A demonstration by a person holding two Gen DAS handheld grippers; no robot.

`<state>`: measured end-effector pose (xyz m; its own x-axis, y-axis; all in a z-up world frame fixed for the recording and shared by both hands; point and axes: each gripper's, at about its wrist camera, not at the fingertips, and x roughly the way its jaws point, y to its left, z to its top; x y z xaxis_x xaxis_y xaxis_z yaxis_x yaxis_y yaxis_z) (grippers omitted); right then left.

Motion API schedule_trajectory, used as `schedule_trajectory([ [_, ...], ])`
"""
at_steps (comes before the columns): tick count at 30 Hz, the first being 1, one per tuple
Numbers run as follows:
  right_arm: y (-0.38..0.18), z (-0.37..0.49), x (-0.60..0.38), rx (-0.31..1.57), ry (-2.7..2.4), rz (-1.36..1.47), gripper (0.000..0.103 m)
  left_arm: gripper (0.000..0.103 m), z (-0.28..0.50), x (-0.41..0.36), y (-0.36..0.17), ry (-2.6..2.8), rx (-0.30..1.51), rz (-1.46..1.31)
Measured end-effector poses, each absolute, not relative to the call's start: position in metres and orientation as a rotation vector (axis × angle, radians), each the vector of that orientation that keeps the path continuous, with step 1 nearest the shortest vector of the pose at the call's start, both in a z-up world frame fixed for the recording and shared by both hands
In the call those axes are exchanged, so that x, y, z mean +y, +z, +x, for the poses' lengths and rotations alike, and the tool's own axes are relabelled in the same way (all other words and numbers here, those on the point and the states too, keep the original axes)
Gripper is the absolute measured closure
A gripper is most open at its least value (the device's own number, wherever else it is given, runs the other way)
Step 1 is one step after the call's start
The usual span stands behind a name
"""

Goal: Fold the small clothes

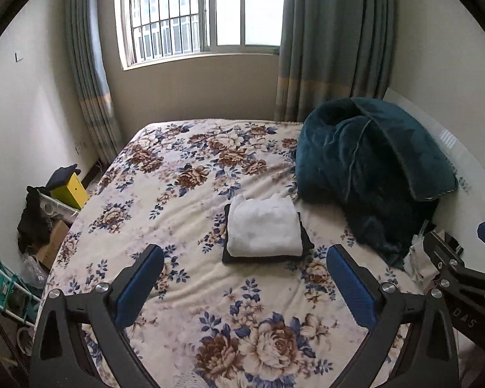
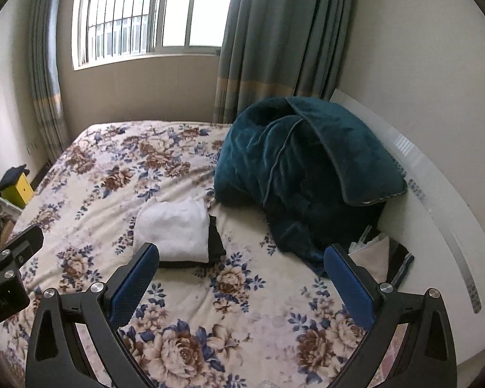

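A folded white garment [image 1: 263, 228] lies on top of a folded black garment [image 1: 307, 242] in the middle of the floral bed [image 1: 177, 194]. The stack also shows in the right wrist view, the white garment [image 2: 173, 231] over the black one [image 2: 216, 239]. My left gripper [image 1: 245, 260] is open and empty, held above the bed just short of the stack. My right gripper [image 2: 242, 258] is open and empty, to the right of the stack. Unfolded light and dark clothes [image 2: 376, 258] lie by the headboard.
A bunched dark teal blanket [image 1: 368, 168] fills the right side of the bed. A white headboard [image 2: 443, 226] runs along the right. A yellow box [image 1: 69, 190], cartons and a rack stand on the floor at the left. A window and curtains are behind.
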<state>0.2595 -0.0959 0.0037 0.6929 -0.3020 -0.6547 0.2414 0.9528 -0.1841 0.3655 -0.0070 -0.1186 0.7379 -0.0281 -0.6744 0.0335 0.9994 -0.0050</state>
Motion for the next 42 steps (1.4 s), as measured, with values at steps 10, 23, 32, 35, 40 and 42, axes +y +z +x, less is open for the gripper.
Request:
schedule_trajectory([
  [10, 0.06, 0.174, -0.088, 0.689, -0.26, -0.096, 0.0, 0.0, 0.308, -0.001, -0.091, -0.011, 0.697, 0.009],
  [23, 0.084, 0.128, -0.088, 0.667, -0.219, -0.118, 0.0, 0.0, 0.272, 0.0, -0.084, 0.032, 0.661, -0.004],
  [32, 0.086, 0.123, -0.091, 0.665, -0.205, -0.116, 0.0, 0.0, 0.262, -0.001, -0.083, 0.036, 0.666, 0.001],
  [35, 0.087, 0.126, -0.089, 0.665, -0.195, -0.113, 0.0, 0.0, 0.26, 0.001, -0.082, 0.039, 0.658, 0.007],
  [40, 0.09, 0.126, -0.087, 0.656, -0.185, -0.111, 0.0, 0.0, 0.26, 0.003, -0.081, 0.041, 0.661, 0.004],
  [42, 0.09, 0.123, -0.087, 0.655, -0.184, -0.105, 0.0, 0.0, 0.26, 0.003, -0.081, 0.039, 0.66, 0.004],
])
